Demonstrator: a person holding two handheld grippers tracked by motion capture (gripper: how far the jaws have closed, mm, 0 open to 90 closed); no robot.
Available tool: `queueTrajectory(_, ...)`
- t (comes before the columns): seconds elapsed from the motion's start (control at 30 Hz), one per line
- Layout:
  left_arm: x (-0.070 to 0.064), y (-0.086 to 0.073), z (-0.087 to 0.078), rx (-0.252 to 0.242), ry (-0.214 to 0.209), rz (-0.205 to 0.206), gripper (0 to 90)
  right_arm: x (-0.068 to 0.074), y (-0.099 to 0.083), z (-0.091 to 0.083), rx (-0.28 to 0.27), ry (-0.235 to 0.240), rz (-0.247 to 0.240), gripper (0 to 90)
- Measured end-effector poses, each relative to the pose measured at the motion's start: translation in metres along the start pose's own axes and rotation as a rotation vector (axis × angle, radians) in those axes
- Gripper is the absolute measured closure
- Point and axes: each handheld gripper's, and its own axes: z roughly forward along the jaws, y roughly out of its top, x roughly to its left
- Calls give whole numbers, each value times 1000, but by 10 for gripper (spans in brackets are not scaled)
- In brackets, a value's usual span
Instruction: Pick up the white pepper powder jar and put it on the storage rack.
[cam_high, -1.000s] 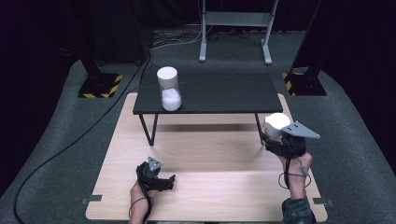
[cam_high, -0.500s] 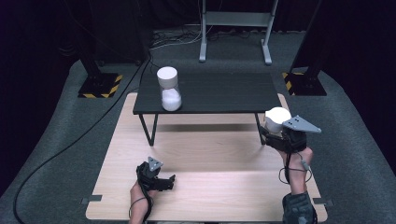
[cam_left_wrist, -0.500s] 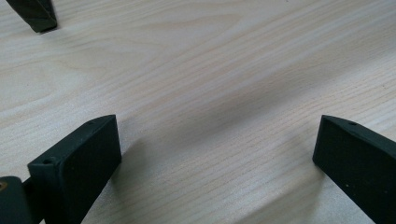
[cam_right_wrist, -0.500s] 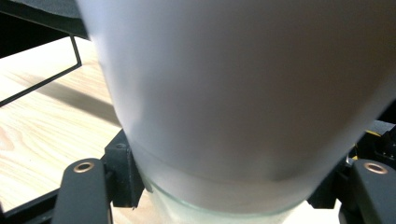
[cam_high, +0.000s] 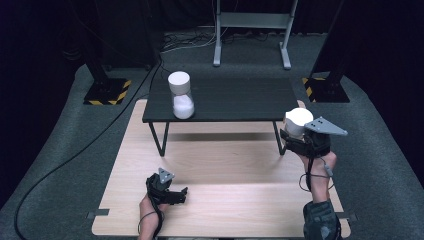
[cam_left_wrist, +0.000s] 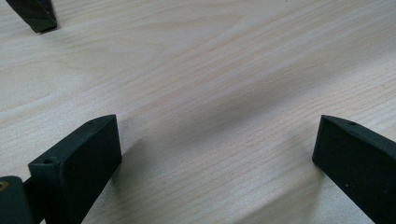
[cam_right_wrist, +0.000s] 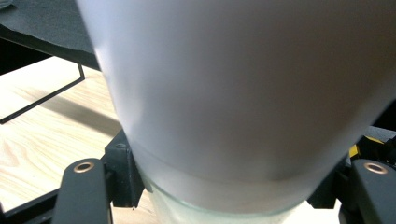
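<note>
As seen from the high view, right gripper (cam_high: 298, 134) raised just off the right front corner of the black table (cam_high: 235, 97), clamped on a white-lidded jar (cam_high: 297, 121) held upright, clear of the table top. Grey plate of that gripper just right of the jar lid. Second white-lidded jar (cam_high: 180, 95), part filled with white material, standing upright on the table near its left front edge, well apart from the held one. Left gripper (cam_high: 183, 192) low over the wooden board (cam_high: 235, 200), well in front of the table and toward its left side, holding nothing.

From the left gripper view, two black jaws set wide apart, bare wood grain of the board (cam_left_wrist: 210, 93) between them. Foot of a table leg (cam_left_wrist: 33, 15) at the far side of the board.

From the right gripper view, jar (cam_right_wrist: 233, 102) pressed close to the lens, frosted white lid above, clear glass band below, jaws closed against both its sides. Edge of the table (cam_right_wrist: 42, 32) beyond and beside the jar, board (cam_right_wrist: 42, 140) beneath.
</note>
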Motion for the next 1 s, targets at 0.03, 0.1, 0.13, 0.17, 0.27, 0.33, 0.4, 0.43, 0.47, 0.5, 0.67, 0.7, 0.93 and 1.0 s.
queueTrajectory(0.03,0,0,0,0,0,0,10,0,0,0,0,0,0,301)
queueTrajectory(0.1,0,0,0,-1,0,0,10,-1,2,1,-2,3,3,301)
queueTrajectory(0.13,0,0,0,0,0,0,10,-1,3,1,-3,5,6,301)
queueTrajectory(0.17,0,0,0,0,0,0,10,-2,4,1,-4,7,6,301)
queueTrajectory(0.27,0,0,0,0,0,0,10,-3,6,1,-3,9,3,301)
queueTrajectory(0.33,0,0,0,0,0,0,10,-3,9,2,-1,7,-1,301)
queueTrajectory(0.4,0,0,0,0,0,0,10,-4,10,1,-3,7,2,301)
queueTrajectory(0.43,0,0,0,0,0,0,10,-4,11,1,-4,7,3,301)
queueTrajectory(0.47,0,0,0,0,0,0,10,-5,12,1,-4,7,4,301)
queueTrajectory(0.5,0,0,0,0,0,0,10,-5,13,1,-5,7,4,301)
queueTrajectory(0.67,0,0,0,0,0,0,10,-7,18,0,-7,9,6,301)
queueTrajectory(0.7,0,0,0,0,0,0,10,-7,19,0,-7,9,4,301)
queueTrajectory(0.93,0,0,0,0,0,0,10,-7,25,0,-6,10,2,301)
queueTrajectory(1.0,0,0,0,0,0,0,10,-7,27,0,-8,10,0,301)
